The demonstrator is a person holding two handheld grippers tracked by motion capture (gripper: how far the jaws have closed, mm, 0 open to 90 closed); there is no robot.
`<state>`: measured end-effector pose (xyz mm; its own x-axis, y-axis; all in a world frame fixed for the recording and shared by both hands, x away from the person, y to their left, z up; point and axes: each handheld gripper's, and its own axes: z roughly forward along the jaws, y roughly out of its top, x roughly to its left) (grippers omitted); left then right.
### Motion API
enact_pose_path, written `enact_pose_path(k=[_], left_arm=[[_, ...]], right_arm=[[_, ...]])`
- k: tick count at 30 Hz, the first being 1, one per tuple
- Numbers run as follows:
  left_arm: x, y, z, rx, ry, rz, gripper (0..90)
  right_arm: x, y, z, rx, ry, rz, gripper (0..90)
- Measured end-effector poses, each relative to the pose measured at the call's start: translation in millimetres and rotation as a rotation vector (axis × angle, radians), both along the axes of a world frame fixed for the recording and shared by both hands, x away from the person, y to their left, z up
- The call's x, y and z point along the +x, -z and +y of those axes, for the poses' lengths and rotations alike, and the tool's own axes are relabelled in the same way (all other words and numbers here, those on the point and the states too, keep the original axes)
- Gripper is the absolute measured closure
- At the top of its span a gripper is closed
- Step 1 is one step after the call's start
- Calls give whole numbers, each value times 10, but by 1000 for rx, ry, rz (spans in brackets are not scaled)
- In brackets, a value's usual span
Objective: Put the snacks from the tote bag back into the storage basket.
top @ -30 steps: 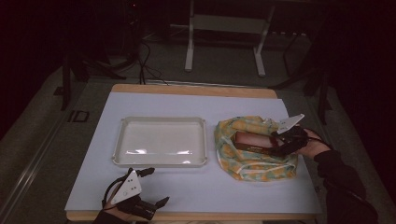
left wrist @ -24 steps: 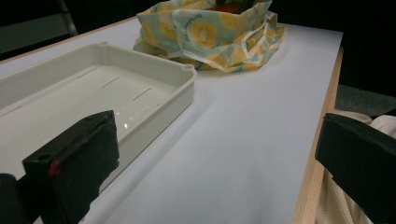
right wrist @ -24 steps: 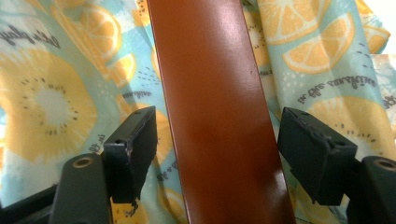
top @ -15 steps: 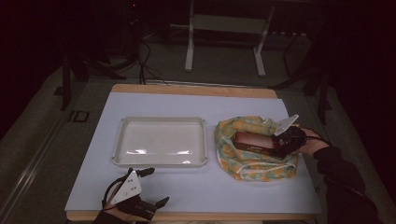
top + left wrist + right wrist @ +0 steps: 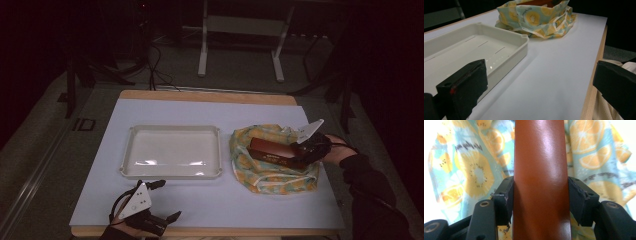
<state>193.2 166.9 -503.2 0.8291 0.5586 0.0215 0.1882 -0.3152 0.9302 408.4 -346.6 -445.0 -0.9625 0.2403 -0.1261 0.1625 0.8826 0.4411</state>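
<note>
Grasp step: the right gripper [image 5: 299,156], its jaws just closed, pinches the glossy brown oblong case [image 5: 272,152] lying in the fruit-print cloth bag [image 5: 272,176]. The left gripper [image 5: 162,202], at 7 o'clock, rests spread and empty. Next move, likely: lift the case clear toward the white plastic tray [image 5: 171,171] at 9 o'clock.

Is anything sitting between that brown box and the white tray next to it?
Only the raised rim of the fruit-print cloth bag around the brown box, which the right gripper has just clamped. The table between bag and white tray looks bare.
</note>
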Motion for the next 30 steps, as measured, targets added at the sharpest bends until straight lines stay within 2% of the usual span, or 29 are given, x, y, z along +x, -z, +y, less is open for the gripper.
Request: enact_pose_path(k=[5, 13, 23, 30], left_arm=[[-3, 0, -1, 1, 4, -1, 0], [-2, 2, -6, 3, 8, 1, 0], [-5, 3, -9, 5, 10, 2, 0], [-6, 4, -10, 7, 13, 1, 0]], right_arm=[[-7, -129, 2, 14, 13, -5, 431], [-26, -335, 52, 31, -15, -27, 431], [-33, -588, 108, 48, -21, -63, 431], [-19, -754, 227, 59, -43, -82, 431]])
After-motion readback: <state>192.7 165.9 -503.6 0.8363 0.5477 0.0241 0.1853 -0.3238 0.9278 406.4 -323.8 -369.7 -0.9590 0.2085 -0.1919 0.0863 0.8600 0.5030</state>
